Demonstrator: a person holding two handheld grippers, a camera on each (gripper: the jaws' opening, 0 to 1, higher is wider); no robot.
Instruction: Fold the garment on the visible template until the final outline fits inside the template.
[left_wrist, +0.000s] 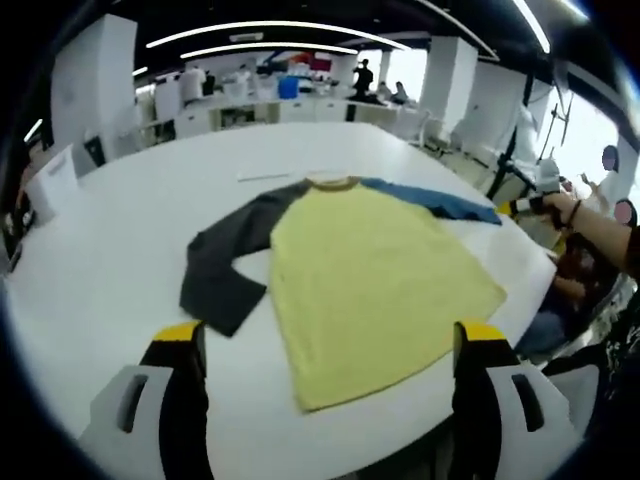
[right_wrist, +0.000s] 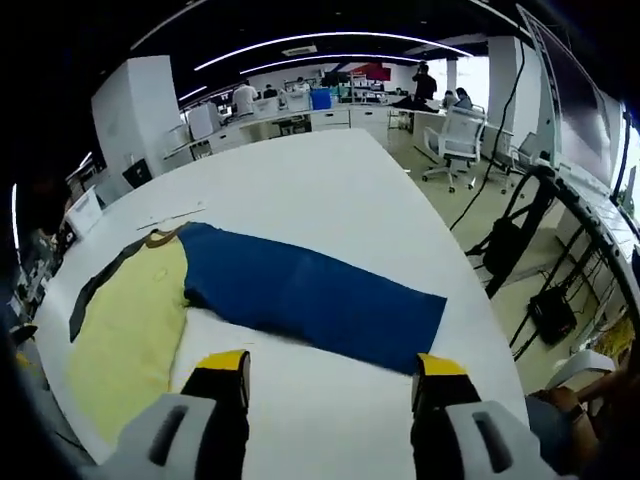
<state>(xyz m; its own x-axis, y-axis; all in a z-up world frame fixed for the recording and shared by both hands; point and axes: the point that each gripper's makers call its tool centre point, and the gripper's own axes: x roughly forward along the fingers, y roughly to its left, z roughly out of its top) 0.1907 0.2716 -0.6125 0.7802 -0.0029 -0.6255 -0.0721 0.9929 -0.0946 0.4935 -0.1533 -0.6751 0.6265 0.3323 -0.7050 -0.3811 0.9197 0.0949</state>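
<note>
Garment (left_wrist: 370, 280) lies spread flat on the white table (left_wrist: 120, 270): a yellow body with 1 dark grey sleeve (left_wrist: 225, 265) and 1 blue sleeve (left_wrist: 435, 200). No template outline can be made out under or around it in either view. In the left gripper view the blue sleeve is foreshortened to a thin strip at the far side, and the yellow hem reaches close to the near table edge. The right gripper view shows that same blue sleeve stretched out long and broad across the table, while the grey sleeve is a narrow sliver at the left and the lower part of the yellow body is cut off by the rim.

The left gripper (left_wrist: 330, 345) hangs over the hem with its 2 jaws spread wide, holding nothing. The right gripper (right_wrist: 330, 375) sits just short of the blue cuff, jaws likewise wide apart and holding nothing.

Bare tabletop runs wide beyond the collar. A person's hand (left_wrist: 560, 207) shows at the right table edge. Office chairs (right_wrist: 455, 140) stand off the far right side.
</note>
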